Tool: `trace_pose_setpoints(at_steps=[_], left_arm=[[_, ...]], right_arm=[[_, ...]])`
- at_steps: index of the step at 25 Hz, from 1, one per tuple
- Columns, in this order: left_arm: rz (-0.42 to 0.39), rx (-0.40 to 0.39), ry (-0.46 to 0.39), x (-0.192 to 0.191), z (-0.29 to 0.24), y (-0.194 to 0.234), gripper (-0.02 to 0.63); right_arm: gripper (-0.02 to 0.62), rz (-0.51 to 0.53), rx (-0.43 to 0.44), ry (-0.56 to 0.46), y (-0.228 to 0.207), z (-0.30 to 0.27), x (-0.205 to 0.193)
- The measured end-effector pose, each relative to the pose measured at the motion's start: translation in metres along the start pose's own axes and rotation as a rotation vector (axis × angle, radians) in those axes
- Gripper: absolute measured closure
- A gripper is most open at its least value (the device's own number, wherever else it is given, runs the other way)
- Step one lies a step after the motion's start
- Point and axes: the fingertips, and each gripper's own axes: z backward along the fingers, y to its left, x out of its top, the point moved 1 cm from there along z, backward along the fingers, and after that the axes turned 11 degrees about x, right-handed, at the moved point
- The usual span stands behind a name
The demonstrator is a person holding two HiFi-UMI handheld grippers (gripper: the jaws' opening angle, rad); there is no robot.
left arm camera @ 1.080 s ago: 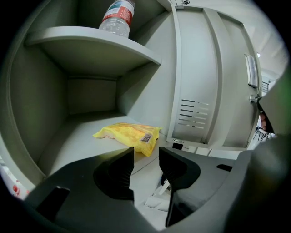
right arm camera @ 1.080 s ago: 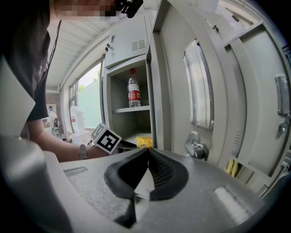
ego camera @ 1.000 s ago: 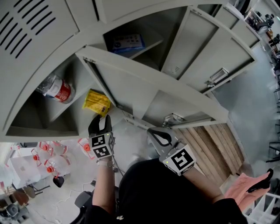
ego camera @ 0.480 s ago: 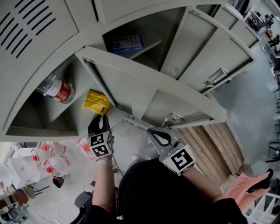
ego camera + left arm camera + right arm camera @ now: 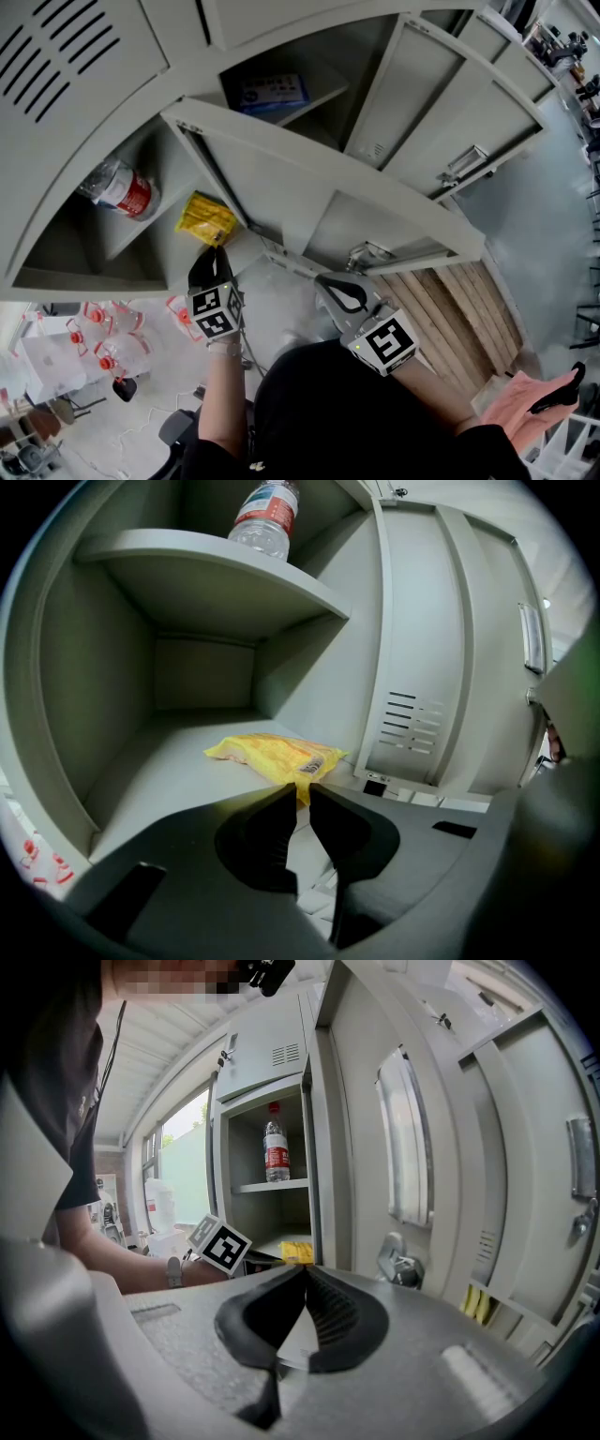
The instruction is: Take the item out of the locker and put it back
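Note:
A yellow packet [image 5: 208, 217] lies flat on the lower shelf of the open locker [image 5: 141, 780]; it also shows in the left gripper view as the yellow packet [image 5: 277, 757]. My left gripper [image 5: 216, 258] reaches into the compartment at the packet's near corner. In its own view the left gripper [image 5: 302, 794] has that corner between its fingertips, and its jaws are closing with a narrow gap still showing. My right gripper [image 5: 345, 292] hangs back by my body, shut and empty, and its view frames the yellow packet [image 5: 296, 1251] from afar.
A water bottle with a red label [image 5: 122, 190] lies on the shelf above. A blue box [image 5: 272, 92] sits in the neighbouring compartment. The open locker door [image 5: 309, 187] stands just right of my left gripper. A door latch [image 5: 398, 1260] and wooden planks [image 5: 450, 309] lie to the right.
The left gripper's jaws have narrowed from wide open to nearly together around the packet's corner. The right gripper has stayed put.

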Motion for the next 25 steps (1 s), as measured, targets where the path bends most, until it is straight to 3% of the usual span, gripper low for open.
trace_pose_setpoints(at_steps=[3, 25], left_arm=[[0.0, 0.002, -0.019, 0.002, 0.003, 0.0, 0.578], [-0.054, -0.029, -0.073, 0.01, 0.045, 0.001, 0.594]], right_arm=[[0.597, -0.003, -0.002, -0.003, 0.0, 0.001, 0.0], [0.597, 0.035, 0.027, -0.037, 0.015, 0.002, 0.002]])
